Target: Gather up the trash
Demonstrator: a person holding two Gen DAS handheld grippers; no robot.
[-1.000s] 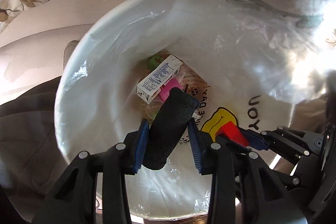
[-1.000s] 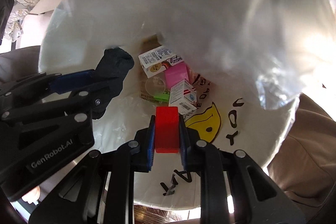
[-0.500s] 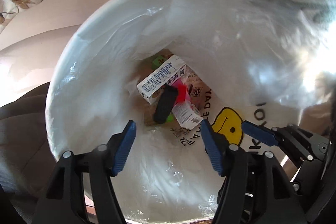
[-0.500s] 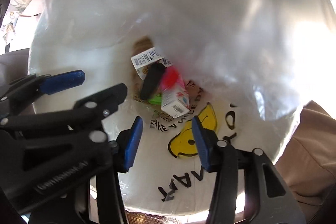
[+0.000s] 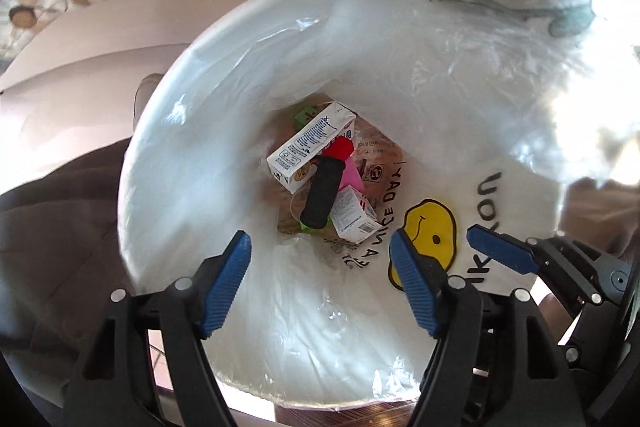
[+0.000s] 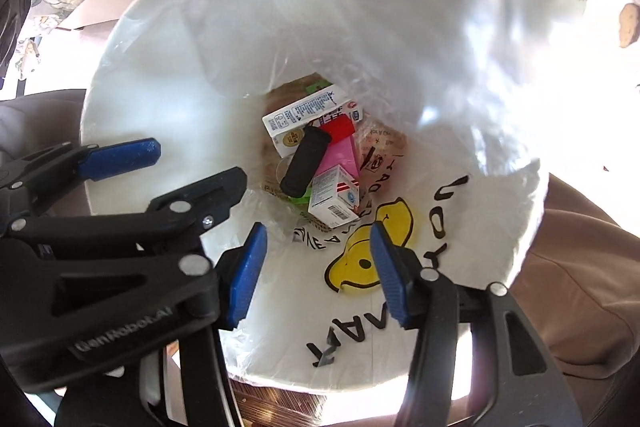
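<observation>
- Two hand-held grippers hang over the mouth of a white bag (image 5: pixel 224 131): the left hand-held gripper (image 5: pixel 320 283) and the right hand-held gripper (image 6: pixel 316 271), both with jaws spread wide and nothing between them.
- Ahead of both, down at the bag's bottom, lies the trash in one touching heap.
- A black roll (image 5: pixel 322 193) lies on top, slanted, straight ahead of the left hand-held gripper.
- A long carton (image 5: pixel 308 147) sits beyond the roll, touching its far end.
- A red block (image 6: pixel 338 129) rests just right of the roll's far end, on a pink piece (image 6: pixel 338 157).
- A small box (image 6: pixel 334 201) lies nearest the right hand-held gripper, beside the roll's near end.
- The bag's near wall carries a yellow smiley (image 5: pixel 430 233) and black lettering.
</observation>
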